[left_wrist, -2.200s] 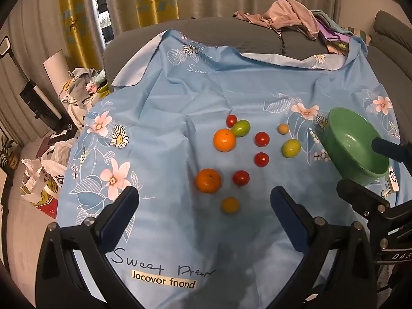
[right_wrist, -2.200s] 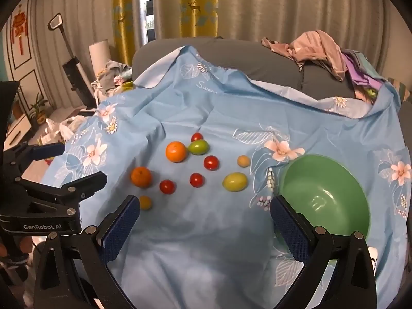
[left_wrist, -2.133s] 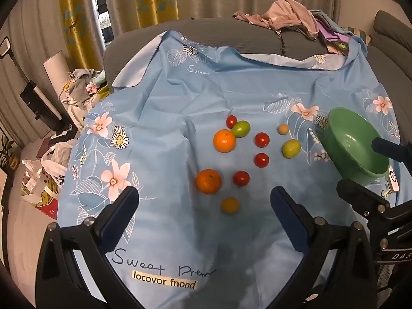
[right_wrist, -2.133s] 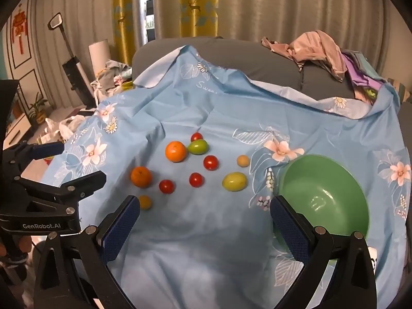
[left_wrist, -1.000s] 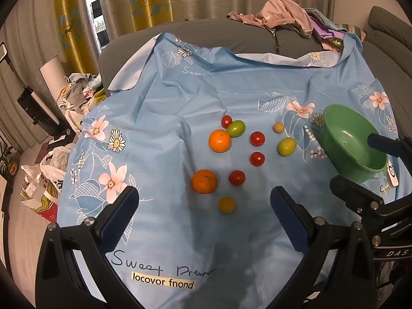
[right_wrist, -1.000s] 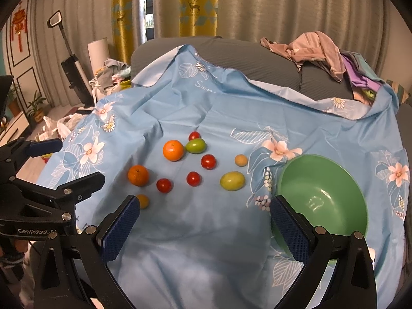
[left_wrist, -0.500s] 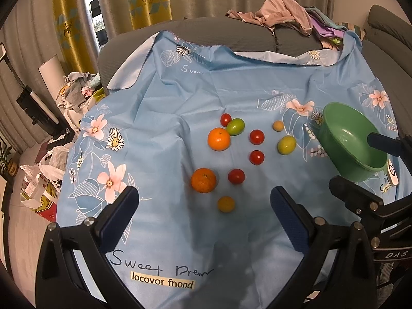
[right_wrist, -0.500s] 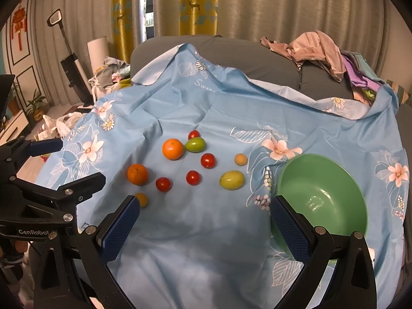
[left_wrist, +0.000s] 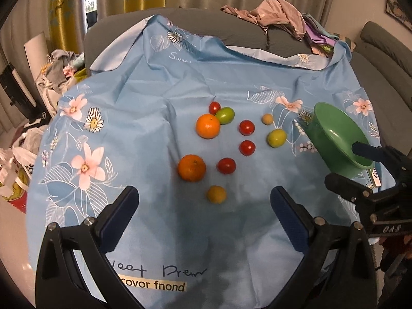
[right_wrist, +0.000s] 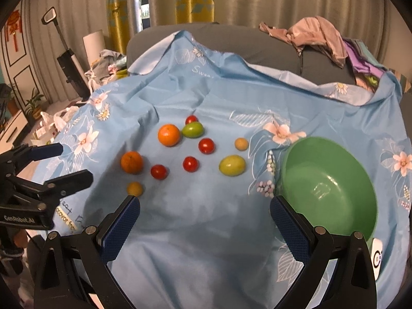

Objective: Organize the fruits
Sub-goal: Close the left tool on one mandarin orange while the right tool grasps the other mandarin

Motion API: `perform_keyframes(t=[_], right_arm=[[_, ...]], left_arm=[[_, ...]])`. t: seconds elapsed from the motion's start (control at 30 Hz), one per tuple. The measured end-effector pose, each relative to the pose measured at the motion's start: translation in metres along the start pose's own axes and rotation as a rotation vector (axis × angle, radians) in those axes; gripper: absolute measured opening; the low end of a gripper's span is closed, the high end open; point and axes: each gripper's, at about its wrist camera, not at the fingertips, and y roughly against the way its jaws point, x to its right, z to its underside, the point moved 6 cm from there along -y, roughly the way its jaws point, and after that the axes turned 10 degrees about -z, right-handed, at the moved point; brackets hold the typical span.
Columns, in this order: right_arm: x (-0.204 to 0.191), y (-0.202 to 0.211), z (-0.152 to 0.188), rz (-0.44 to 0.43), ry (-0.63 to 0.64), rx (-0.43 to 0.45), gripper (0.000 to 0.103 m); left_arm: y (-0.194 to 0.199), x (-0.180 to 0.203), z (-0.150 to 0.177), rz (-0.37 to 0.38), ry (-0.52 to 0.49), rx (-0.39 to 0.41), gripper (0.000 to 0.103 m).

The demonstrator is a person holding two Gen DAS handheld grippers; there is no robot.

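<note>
So far no fruit has been lifted: ten pieces lie scattered on the blue flowered cloth (left_wrist: 159,82) over the bench, and the green bowl (right_wrist: 327,182) sits empty at the right. Both the left gripper (left_wrist: 204,206) and the right gripper (right_wrist: 204,212) hover spread wide, holding nothing.

The step in hand looks like choosing a first fruit. A sensible start is the yellow-green fruit (right_wrist: 232,165), nearest the bowl, for the right gripper. It should come straight down with the pads either side of the widest part and close gently, since the round skin may squirt out or roll on the loose cloth. The left gripper could take the small yellow fruit (left_wrist: 216,194) or the near orange (left_wrist: 191,168), just ahead of it.

Compared with two seconds ago, the fruit and bowl have not shifted on the cloth. Both cameras have drifted only slightly, and the jaws remain as wide as they were.
</note>
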Motion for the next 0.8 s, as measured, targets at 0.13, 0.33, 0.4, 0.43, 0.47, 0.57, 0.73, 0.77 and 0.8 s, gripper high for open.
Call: perform_keyframes(t=[0.13,0.33,0.4,0.43,0.47,0.57,0.73,0.77,0.8], right_arm=[[0.006,-0.008,0.002,-0.025,-0.012,0.041,0.102],[0.014,-0.030,0.004,-0.132,-0.084,0.038,0.100],[0.015,-0.036,0.003,-0.163,-0.101,0.038,0.099],[0.015,-0.038,0.002,-0.164,-0.099,0.044,0.099],[0.015,-0.041,0.000,-0.177,-0.107,0.044,0.099],[0.014,-0.051,-0.005,-0.218,-0.124,0.040,0.098],[0.015,-0.066,-0.016,-0.252,-0.135,0.031,0.098],[0.016,-0.068,-0.019,-0.256,-0.133,0.031,0.098],[0.016,-0.071,-0.021,-0.258,-0.127,0.031,0.098]], left_arm=[[-0.005,-0.007,0.004,0.030,0.013,0.015,0.102],[-0.025,-0.007,0.005,0.030,-0.008,0.003,0.096],[-0.035,-0.005,0.003,0.023,-0.036,-0.005,0.092],[-0.040,-0.004,0.001,0.024,-0.047,-0.014,0.088],[-0.048,-0.003,0.000,0.035,-0.059,-0.025,0.085],[-0.067,-0.001,-0.003,0.044,-0.092,-0.059,0.071],[-0.092,0.000,-0.009,0.026,-0.143,-0.090,0.064],[-0.095,0.001,-0.010,0.023,-0.155,-0.094,0.062],[-0.098,0.001,-0.012,0.010,-0.176,-0.087,0.062]])
